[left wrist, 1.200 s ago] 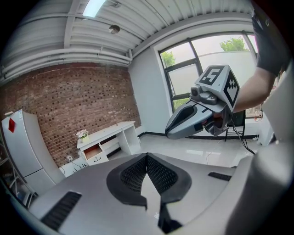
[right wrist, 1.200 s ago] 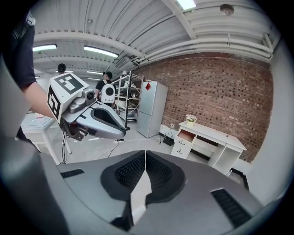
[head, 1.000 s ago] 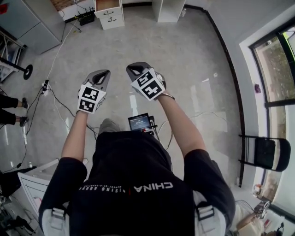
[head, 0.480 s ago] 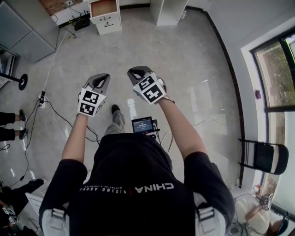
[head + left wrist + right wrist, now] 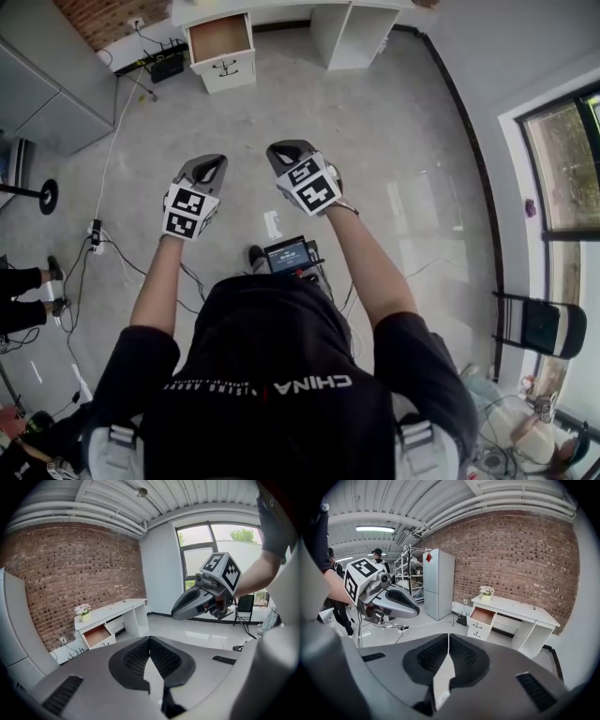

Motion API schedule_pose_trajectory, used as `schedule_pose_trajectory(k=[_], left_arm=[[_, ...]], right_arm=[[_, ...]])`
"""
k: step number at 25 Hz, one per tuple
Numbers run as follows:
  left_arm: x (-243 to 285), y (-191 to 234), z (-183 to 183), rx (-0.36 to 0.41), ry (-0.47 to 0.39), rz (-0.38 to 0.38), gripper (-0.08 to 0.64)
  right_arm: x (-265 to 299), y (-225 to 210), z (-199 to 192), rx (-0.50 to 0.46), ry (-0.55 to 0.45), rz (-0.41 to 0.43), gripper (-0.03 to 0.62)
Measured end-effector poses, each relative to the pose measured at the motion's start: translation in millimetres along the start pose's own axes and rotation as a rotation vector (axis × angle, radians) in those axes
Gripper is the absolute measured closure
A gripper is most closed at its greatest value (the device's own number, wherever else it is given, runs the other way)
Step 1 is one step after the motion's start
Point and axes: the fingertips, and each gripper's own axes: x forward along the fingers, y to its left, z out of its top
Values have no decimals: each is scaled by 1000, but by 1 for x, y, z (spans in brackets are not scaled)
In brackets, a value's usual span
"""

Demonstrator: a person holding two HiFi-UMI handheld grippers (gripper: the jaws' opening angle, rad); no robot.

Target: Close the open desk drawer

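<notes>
The white desk (image 5: 281, 11) stands against the brick wall, far ahead across the floor. Its top left drawer (image 5: 219, 37) is pulled out, showing a bare wooden bottom. The same open drawer (image 5: 96, 634) appears far off in the left gripper view, and the drawer (image 5: 482, 616) shows again in the right gripper view. My left gripper (image 5: 211, 164) and right gripper (image 5: 284, 150) are held side by side at chest height, well short of the desk. Both are shut with nothing between the jaws. The left gripper (image 5: 150, 640) sees the right one (image 5: 197, 603) beside it.
Cables and a power strip (image 5: 94, 230) lie on the floor at the left. A grey cabinet (image 5: 47, 84) stands back left and a folding chair (image 5: 539, 323) by the window at right. A flower pot (image 5: 486, 592) sits on the desk. Another person's legs (image 5: 28, 291) show at far left.
The desk and its open drawer have come further into view and nearer as the person walks toward them. Both grippers stay shut and held the same way.
</notes>
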Motion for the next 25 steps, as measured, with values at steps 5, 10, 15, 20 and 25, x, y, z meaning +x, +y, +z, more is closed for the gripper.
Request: schedule_pose_trajectory(k=[5, 10, 15, 20, 25], left_arm=[[19, 53, -2, -1, -9, -9, 548], [52, 97, -4, -28, 6, -2, 548], [108, 157, -1, -38, 28, 24, 548], [168, 224, 25, -49, 42, 54, 548], [222, 288, 56, -54, 57, 79, 548]], right_arm=[[53, -9, 24, -19, 13, 11, 575], [98, -47, 45, -19, 19, 31, 575], [163, -102, 63, -24, 23, 61, 575], [220, -171, 94, -32, 25, 92, 575], [270, -233, 129, -51, 30, 129, 575]])
